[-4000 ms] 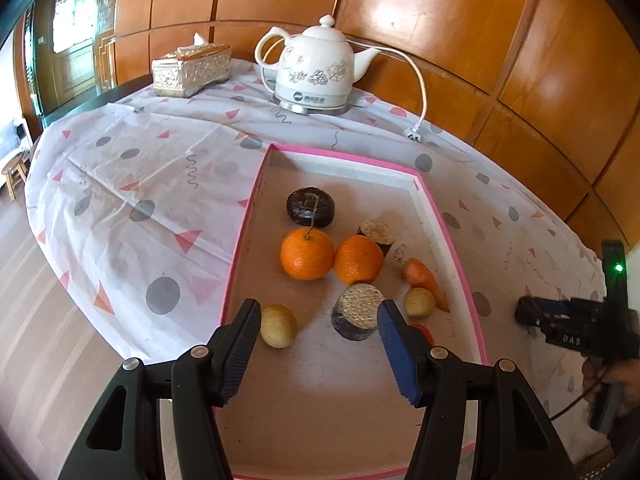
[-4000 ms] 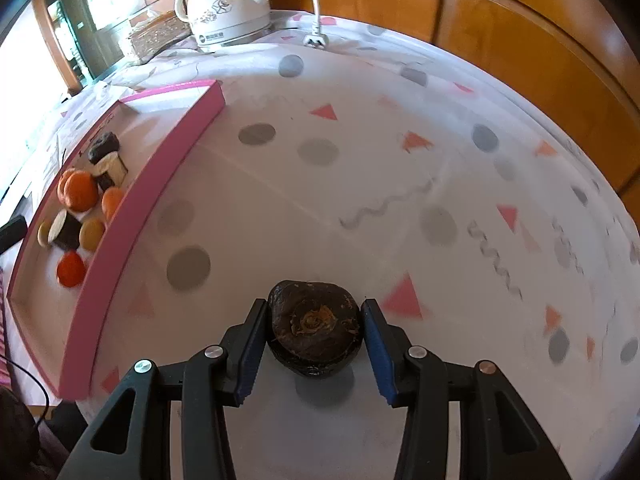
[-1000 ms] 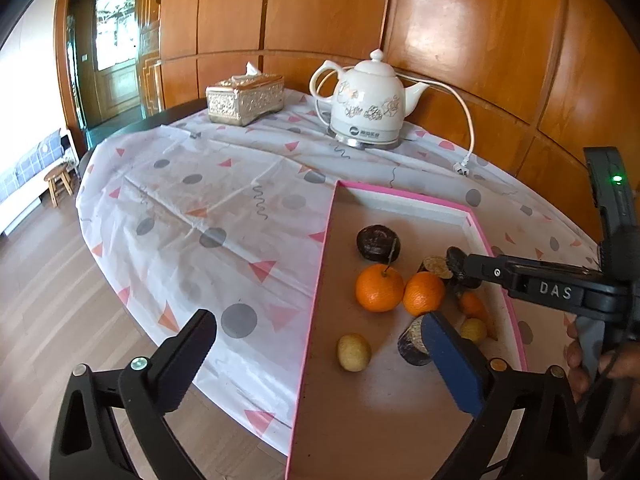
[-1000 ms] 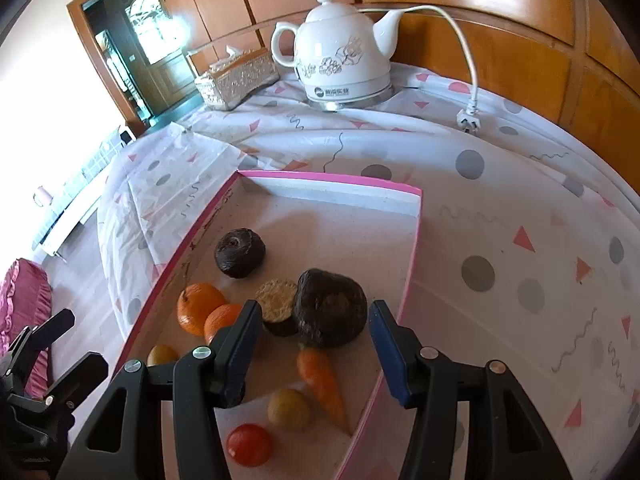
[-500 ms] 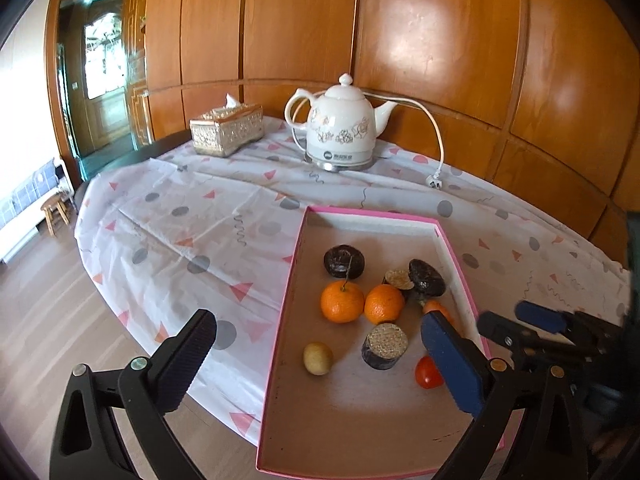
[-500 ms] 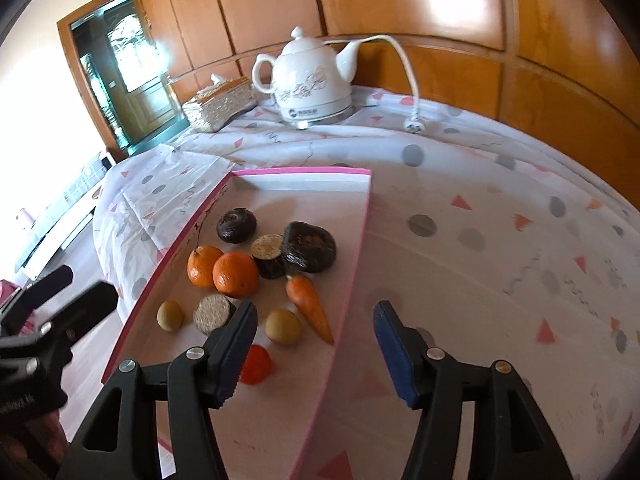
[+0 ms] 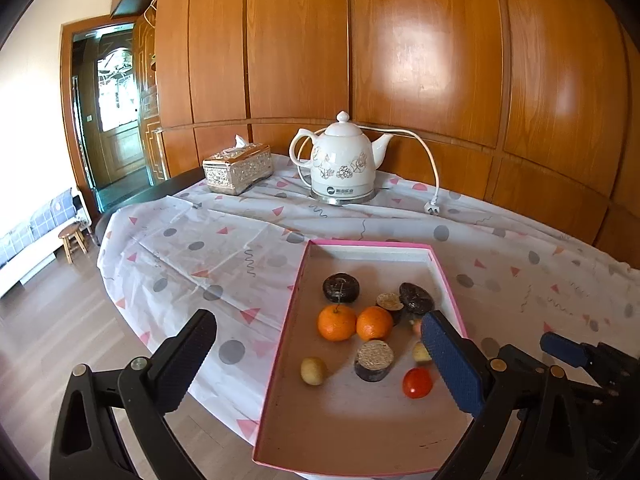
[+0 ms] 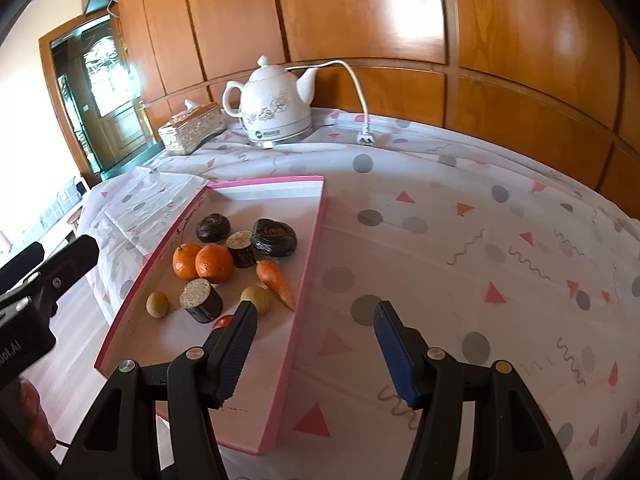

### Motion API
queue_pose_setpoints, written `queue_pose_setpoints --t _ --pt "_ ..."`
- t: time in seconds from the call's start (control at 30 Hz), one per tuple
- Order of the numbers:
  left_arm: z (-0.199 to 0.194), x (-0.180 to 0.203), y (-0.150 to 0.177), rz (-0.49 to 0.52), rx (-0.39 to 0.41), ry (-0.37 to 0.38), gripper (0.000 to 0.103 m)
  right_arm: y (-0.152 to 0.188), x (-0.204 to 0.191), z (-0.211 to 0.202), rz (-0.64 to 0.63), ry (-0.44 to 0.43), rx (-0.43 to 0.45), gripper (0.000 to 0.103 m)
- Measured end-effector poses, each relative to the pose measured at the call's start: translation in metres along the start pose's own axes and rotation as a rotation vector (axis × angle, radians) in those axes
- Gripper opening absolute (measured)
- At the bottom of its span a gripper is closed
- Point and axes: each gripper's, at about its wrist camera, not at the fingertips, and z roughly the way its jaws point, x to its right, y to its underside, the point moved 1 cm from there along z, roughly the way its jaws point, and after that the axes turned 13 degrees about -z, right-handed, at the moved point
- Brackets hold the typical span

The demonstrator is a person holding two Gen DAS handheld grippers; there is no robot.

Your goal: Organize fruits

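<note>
Both the left gripper (image 7: 320,360) and the right gripper (image 8: 314,348) hang wide apart and empty above the desk (image 8: 460,240). The fruits lie gathered in the pink tray (image 8: 316,240): two oranges (image 8: 214,263), a carrot (image 8: 276,282), a dark fruit (image 8: 274,237). They look like light, rigid, perhaps slippery replicas; pinch each across its widest middle

You're in a home: wood-panelled wall (image 7: 420,60) at 12 o'clock, door (image 7: 116,128) and sofa (image 7: 28,236) at 9, a kettle (image 7: 340,164) and tissue box (image 7: 238,170) on the cloth-covered counter (image 7: 224,248).
</note>
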Motion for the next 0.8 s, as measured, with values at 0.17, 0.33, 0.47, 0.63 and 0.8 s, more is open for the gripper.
queue_pose_setpoints --t 0.17,0.33,0.47,0.63,0.8 --pt "0.0 0.003 0.004 0.009 -0.013 0.013 0.103 0.007 0.004 -0.008 0.021 0.023 0.012 0.062" --pt "-0.001 0.006 0.005 0.011 -0.013 0.016 0.103 0.009 0.001 -0.011 0.006 0.03 0.016 0.062" --pt "-0.002 0.007 0.005 0.014 -0.008 0.015 0.103 0.008 -0.003 -0.01 -0.009 0.027 0.014 0.062" --pt "-0.005 0.008 0.004 0.03 0.003 0.018 0.103 0.008 -0.006 -0.01 -0.019 0.02 0.012 0.062" --pt "-0.005 0.008 0.004 0.028 0.002 0.018 0.103 0.007 -0.006 -0.009 -0.02 0.019 0.012 0.062"
